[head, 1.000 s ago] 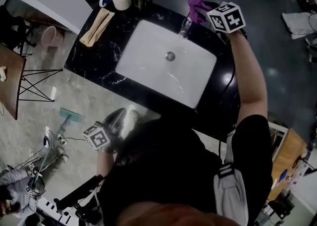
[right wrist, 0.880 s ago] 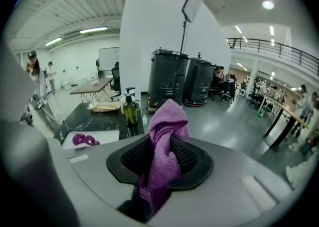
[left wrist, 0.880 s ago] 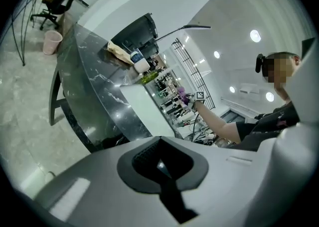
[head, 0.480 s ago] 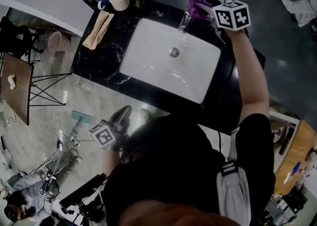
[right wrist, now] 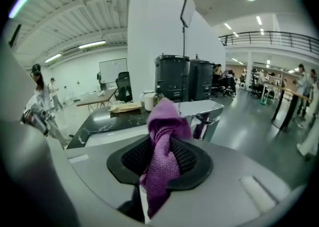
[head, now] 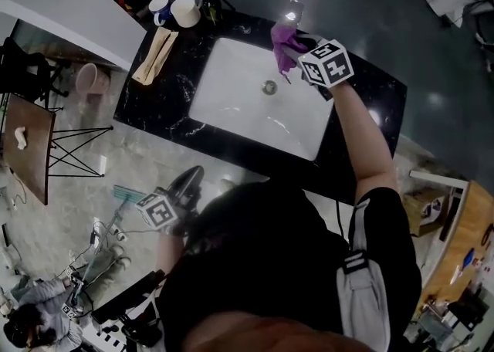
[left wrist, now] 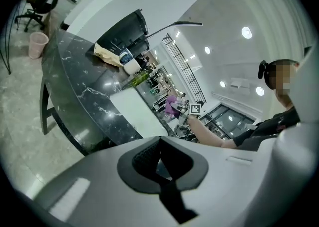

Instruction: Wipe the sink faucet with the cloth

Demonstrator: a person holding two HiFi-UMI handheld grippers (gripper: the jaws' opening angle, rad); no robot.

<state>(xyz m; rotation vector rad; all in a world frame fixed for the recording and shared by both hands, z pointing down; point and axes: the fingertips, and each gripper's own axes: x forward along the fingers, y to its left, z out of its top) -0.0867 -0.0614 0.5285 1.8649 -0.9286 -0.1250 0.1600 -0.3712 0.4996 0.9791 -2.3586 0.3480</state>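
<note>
Cloth (right wrist: 164, 121), a purple knitted rag with a coarse looped weave, is pinched in the right gripper (right wrist: 159, 159). Its bunched top pokes up past the ribbed black pads and a twisted tail hangs down between them. In the head view the cloth (head: 284, 42) hangs over the 12 o'clock rim of the sink (head: 247, 103), a smooth white rounded-rectangle basin, at about 1 o'clock from its round metal drain (head: 269, 87).

In the right gripper view the faucet (right wrist: 207, 114), a blocky polished chrome piece with a flat top, stands just past the cloth at its 3 o'clock side, and a purple tint shows in the metal. Whether cloth and faucet touch I cannot tell.

The sink is set in a glossy black countertop (head: 166, 88) veined with white like marble. At its 10 o'clock corner stand a cream mug (head: 185, 11) and a blue-and-white mug (head: 160, 5), with a folded tan towel (head: 154, 49) lying just beside them at 7 o'clock.

The left gripper (left wrist: 162, 169) has its jaws pressed together on nothing. In the head view it is off the counter at the sink's 7 o'clock, over pale stone floor.
</note>
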